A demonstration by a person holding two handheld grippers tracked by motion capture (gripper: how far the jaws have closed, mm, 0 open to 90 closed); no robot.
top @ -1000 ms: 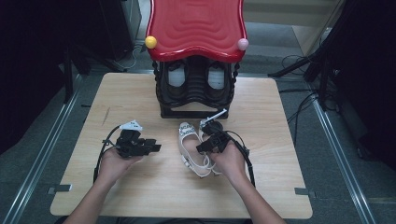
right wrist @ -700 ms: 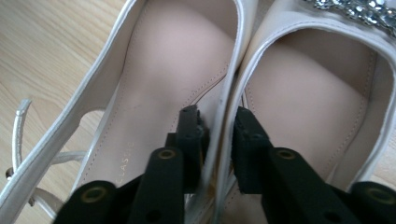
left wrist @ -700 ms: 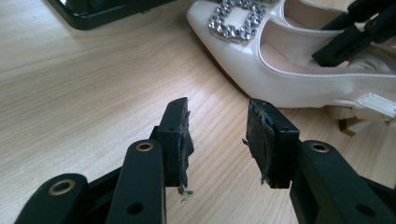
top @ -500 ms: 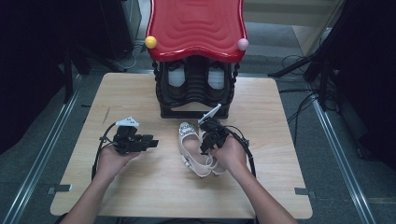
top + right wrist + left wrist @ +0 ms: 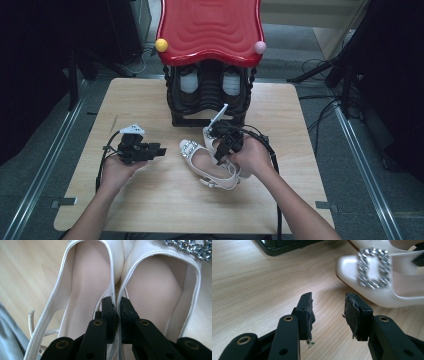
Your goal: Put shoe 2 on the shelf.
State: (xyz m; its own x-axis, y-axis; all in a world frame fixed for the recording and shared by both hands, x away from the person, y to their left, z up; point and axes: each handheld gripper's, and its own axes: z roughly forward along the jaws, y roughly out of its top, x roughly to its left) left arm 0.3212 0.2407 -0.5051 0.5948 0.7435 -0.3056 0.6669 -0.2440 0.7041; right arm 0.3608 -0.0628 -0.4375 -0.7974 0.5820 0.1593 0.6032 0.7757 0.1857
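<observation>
A light wooden table [image 5: 150, 200] stands on grey floor [image 5: 320, 45], metal rails [image 5: 360, 155] along both sides. Cables [image 5: 320, 67] trail at right; the dark left surroundings are perhaps black equipment.

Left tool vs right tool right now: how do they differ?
The left tool has its jaws apart with nothing between them; the right tool has just closed, pinching the adjoining inner walls of the two white shoes. The left tool sits beside the shoes over bare table; the right tool reaches down into them. Both are black, hand-held, with trailing cables.
</observation>
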